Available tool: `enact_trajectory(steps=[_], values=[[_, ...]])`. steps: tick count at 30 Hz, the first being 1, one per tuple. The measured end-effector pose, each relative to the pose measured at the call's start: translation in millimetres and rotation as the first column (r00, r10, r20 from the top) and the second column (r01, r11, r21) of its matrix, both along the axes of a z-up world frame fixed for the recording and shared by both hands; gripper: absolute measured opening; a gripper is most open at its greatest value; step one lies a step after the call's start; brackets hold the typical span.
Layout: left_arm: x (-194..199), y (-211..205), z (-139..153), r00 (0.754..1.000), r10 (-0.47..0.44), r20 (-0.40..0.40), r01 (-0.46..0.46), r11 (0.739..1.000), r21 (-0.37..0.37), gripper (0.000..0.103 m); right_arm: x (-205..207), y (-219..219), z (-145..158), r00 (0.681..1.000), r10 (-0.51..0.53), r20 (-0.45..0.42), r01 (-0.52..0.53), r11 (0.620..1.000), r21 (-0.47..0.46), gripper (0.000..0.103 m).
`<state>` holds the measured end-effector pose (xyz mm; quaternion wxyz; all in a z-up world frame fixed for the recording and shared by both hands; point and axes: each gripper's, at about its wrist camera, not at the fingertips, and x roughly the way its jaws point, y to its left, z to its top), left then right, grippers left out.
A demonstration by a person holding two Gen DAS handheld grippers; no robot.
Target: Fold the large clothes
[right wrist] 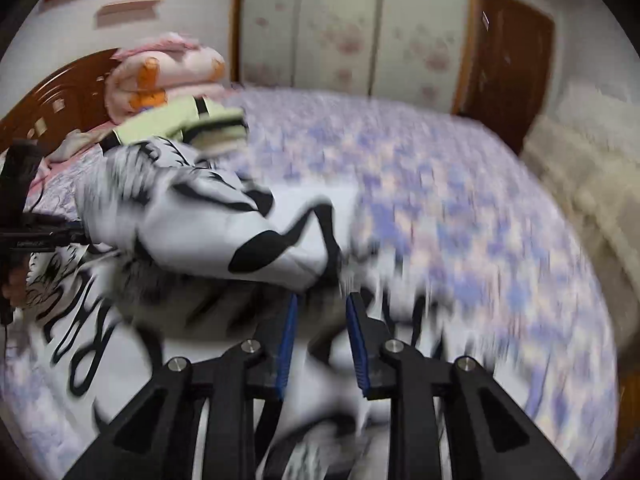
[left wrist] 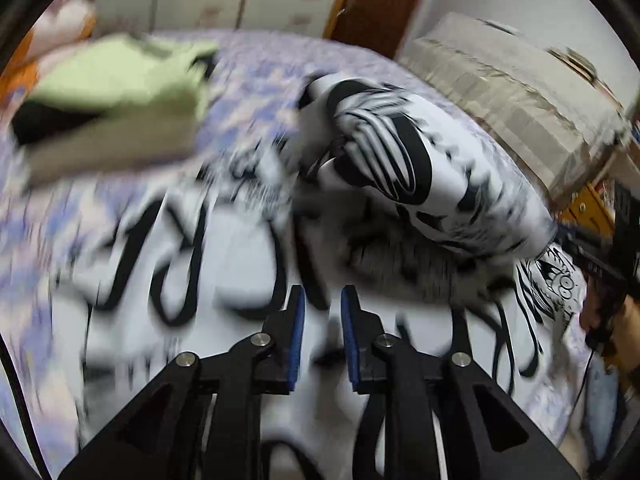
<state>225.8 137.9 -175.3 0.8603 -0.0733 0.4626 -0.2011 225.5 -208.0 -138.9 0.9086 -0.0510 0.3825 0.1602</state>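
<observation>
Left wrist view: the white shirt (left wrist: pixel 240 248) with big black letters lies spread on the purple flowered bed (left wrist: pixel 256 76). One part of it is lifted up in a soft hump on the right. The cloth looks thin, light and floppy, so it will sag and slide; I think an edge or corner is the best place to pinch. The left gripper (left wrist: pixel 322 300) hangs just over the shirt with its blue pads apart, and nothing is between them. A green folded cloth (left wrist: pixel 120 92) sits farther back.

Right wrist view: the shirt (right wrist: pixel 208 236) is bunched up in front. The right gripper (right wrist: pixel 322 308) points down at it, pads apart, holding nothing. The picture is blurry. Pink bedding (right wrist: pixel 168 68) lies by the headboard.
</observation>
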Motion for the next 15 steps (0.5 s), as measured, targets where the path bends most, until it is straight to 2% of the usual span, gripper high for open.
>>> enact_trajectory(steps=[2,4,5,6,7,9,12,15], values=[[-9.4,10.3,-1.3,0.999,0.026,-0.045,-0.027,0.999,-0.029,0.027,-9.9,-9.3,-5.2,0.996,-0.023,-0.092,0.03,0.997,0.074,0.025],[-14.1,17.3,3.2,0.996,0.037,-0.08,-0.042,0.997,-0.062,0.048,-16.5,-15.3,-7.1,0.984,-0.023,-0.174,0.051,0.985,0.163,0.029],[-14.4,18.8,5.8,0.995,0.041,-0.089,-0.048,0.996,-0.076,0.055,-18.2,-18.2,-8.7,0.978,-0.025,-0.206,0.067,0.977,0.202,0.032],[-14.1,20.2,10.5,0.994,0.044,-0.103,-0.055,0.993,-0.105,0.066,-17.3,-21.1,-10.5,0.972,-0.029,-0.234,0.087,0.967,0.241,0.039],[-13.6,20.2,15.0,0.993,0.042,-0.109,-0.056,0.99,-0.13,0.072,-16.2,-24.1,-11.2,0.961,-0.028,-0.273,0.112,0.948,0.296,0.044],[-21.7,14.4,20.2,0.993,0.028,-0.114,-0.048,0.984,-0.173,0.073,-21.8,-22.4,-13.2,0.95,-0.019,-0.312,0.136,0.925,0.355,0.049],[-10.3,6.2,23.9,0.988,0.005,-0.155,-0.044,0.968,-0.249,0.075,-16.2,-19.5,-12.3,0.942,-0.014,-0.336,0.159,0.898,0.409,0.058],[2.4,-0.7,16.2,0.981,-0.012,-0.196,-0.05,0.95,-0.308,0.075,-6.8,-15.3,-15.8,0.931,-0.002,-0.366,0.182,0.871,0.457,0.059]])
